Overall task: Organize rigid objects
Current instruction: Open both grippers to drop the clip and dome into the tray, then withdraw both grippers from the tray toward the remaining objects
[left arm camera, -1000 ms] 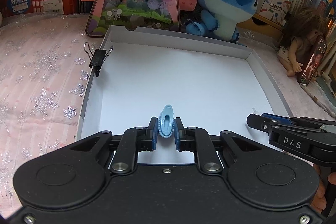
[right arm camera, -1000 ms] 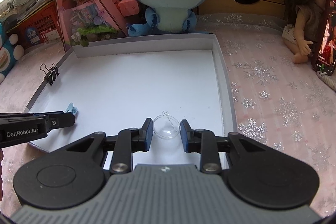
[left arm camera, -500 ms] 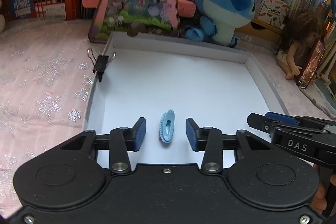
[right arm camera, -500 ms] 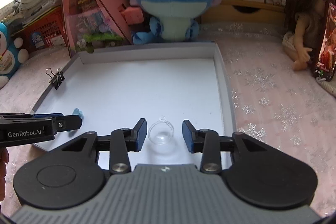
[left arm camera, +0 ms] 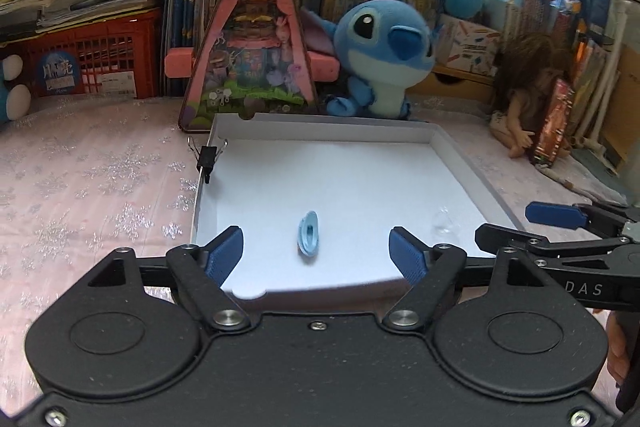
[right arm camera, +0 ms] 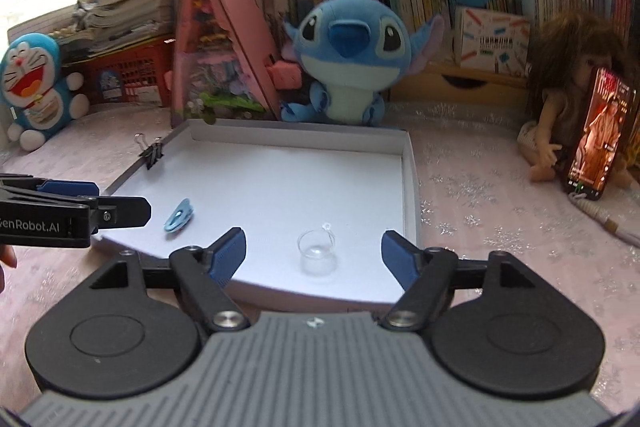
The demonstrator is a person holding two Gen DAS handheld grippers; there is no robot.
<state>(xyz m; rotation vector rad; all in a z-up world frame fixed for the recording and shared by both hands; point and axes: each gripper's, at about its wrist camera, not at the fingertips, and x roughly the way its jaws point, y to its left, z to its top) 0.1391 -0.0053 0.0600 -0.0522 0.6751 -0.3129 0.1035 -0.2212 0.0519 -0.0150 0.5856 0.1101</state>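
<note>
A shallow white box lid (left arm camera: 320, 125) (right arm camera: 410, 187) lies on the pink cloth. A small light-blue clip (left arm camera: 308, 234) (right arm camera: 179, 215) lies loose in its near left part. A small clear plastic cup (right arm camera: 318, 251) (left arm camera: 442, 219) stands in its near right part. A black binder clip (left arm camera: 207, 157) (right arm camera: 152, 153) grips the lid's left wall. My left gripper (left arm camera: 316, 255) is open and empty, held back above the lid's near edge, the blue clip between its spread jaws. My right gripper (right arm camera: 314, 255) is open and empty, the cup between its jaws.
A Stitch plush (left arm camera: 380, 59), a pink triangular toy house (left arm camera: 252, 43), a red crate (left arm camera: 92, 63) and books stand behind the lid. A doll (right arm camera: 560, 123) and a phone (right arm camera: 600, 139) are at the right, a Doraemon plush (right arm camera: 32, 87) at the left.
Both grippers opened and let go: the left released the blue clip, the right released the clear cup. Both pulled back and up from the lid, jaws now wide.
</note>
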